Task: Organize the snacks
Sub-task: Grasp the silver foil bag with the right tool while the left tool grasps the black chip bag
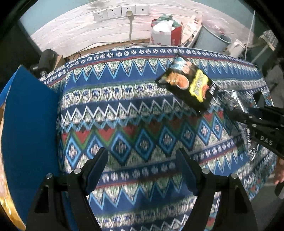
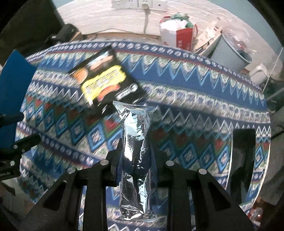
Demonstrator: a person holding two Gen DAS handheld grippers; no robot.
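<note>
A silver foil snack pack point(image 2: 135, 142) stands lengthwise between the fingers of my right gripper point(image 2: 135, 147), which is shut on it above the patterned tablecloth point(image 2: 195, 99). From the left wrist view that same gripper point(image 1: 236, 113) and the foil pack point(image 1: 234, 101) show at the right edge. A black snack bag with yellow lettering point(image 1: 188, 83) lies flat on the cloth, just beyond the foil pack point(image 2: 104, 78). My left gripper point(image 1: 142, 160) hangs open over bare cloth with nothing between its fingers.
A blue box wall point(image 1: 30, 124) stands at the table's left side. Behind the table are a wall with sockets point(image 1: 120, 10), a red and white paper bag point(image 1: 165, 32) and a grey bin point(image 2: 234, 51). A hand point(image 1: 279, 170) shows at the right.
</note>
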